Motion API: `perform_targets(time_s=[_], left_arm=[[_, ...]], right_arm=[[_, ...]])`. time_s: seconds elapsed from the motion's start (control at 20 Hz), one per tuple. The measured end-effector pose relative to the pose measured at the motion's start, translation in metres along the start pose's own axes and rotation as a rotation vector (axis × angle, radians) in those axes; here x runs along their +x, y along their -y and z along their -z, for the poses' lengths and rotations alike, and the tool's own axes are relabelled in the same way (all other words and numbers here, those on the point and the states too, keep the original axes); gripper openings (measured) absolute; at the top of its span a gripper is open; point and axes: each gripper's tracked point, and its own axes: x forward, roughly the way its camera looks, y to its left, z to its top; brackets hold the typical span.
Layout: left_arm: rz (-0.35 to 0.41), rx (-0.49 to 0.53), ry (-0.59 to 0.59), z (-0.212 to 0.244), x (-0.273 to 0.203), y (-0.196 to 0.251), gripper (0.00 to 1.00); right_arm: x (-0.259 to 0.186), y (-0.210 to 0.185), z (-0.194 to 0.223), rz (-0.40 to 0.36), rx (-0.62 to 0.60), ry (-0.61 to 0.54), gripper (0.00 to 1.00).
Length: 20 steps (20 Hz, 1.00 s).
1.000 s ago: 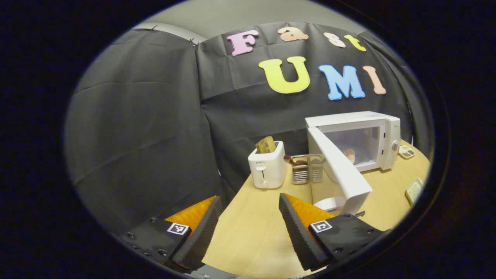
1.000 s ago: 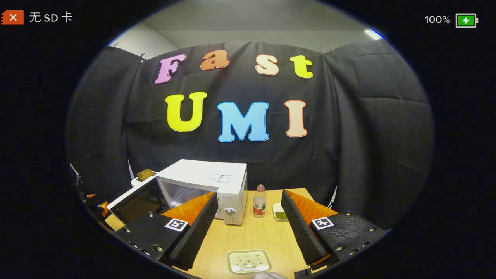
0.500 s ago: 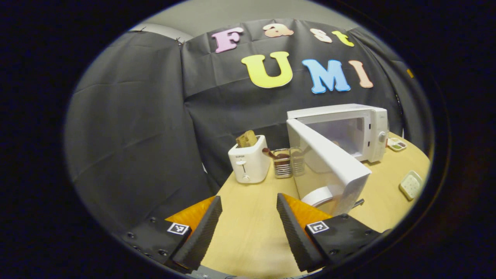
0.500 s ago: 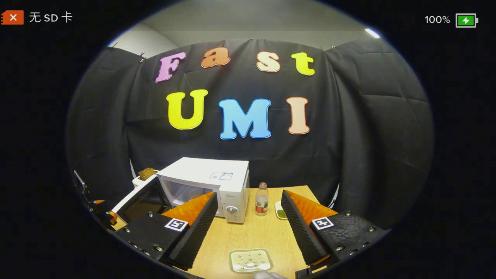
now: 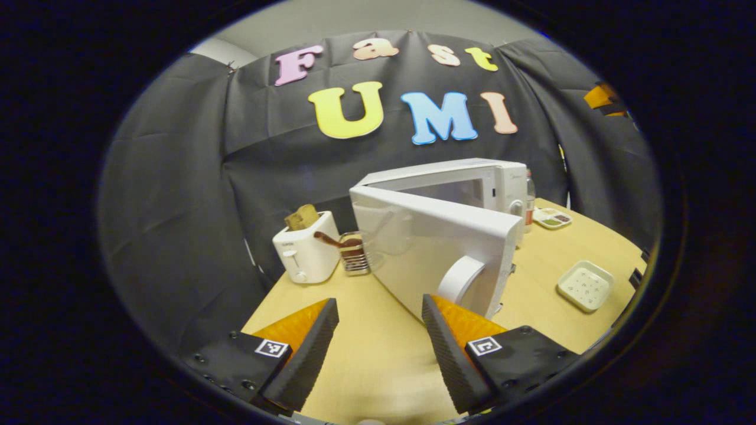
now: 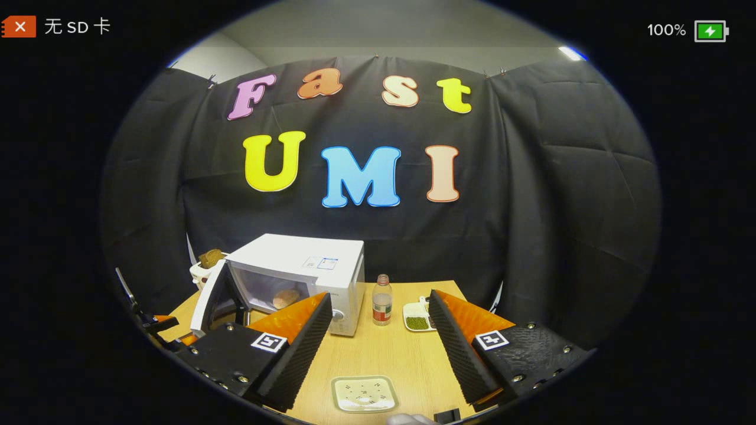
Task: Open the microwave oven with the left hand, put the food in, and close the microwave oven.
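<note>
Left tool (image 5: 375, 339) at the half-shut microwave door (image 5: 431, 245), food already inside.

Left tool released, fingers apart, grasping nothing, right finger near the door's curved handle (image 5: 463, 280). Right tool (image 6: 378, 336) also released and empty over the surface (image 6: 384, 354), above a small white dish (image 6: 363, 394). Microwave (image 6: 301, 268) sits at the back, door ajar, food (image 6: 286, 298) on the floor of its cavity. Door looks rigid, smooth, light on its hinge: best pushed flat near the handle edge, no grip needed; likely wants a firm last press to latch.
</note>
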Motion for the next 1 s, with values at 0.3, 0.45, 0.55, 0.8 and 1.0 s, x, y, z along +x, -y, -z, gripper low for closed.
perform_targets(time_s=[0.3, 0.45, 0.55, 0.8, 1.0], left_arm=[[0.125, 0.005, 0.026, -0.021, 0.034, 0.066, 0.94], [0.177, 0.001, 0.039, -0.033, 0.055, 0.095, 0.94], [0.206, 0.006, 0.048, -0.04, 0.071, 0.115, 0.94], [0.264, 0.012, 0.071, -0.058, 0.114, 0.149, 0.94], [0.285, -0.01, 0.074, -0.067, 0.146, 0.165, 0.94]], right_arm=[[-0.013, 0.033, 0.007, 0.071, -0.007, -0.026, 1.0], [-0.019, 0.053, 0.013, 0.114, -0.009, -0.046, 1.0], [-0.023, 0.065, 0.015, 0.144, -0.01, -0.055, 1.0], [-0.026, 0.086, 0.018, 0.193, -0.005, -0.075, 1.0], [-0.019, 0.095, 0.023, 0.211, 0.012, -0.09, 1.0]])
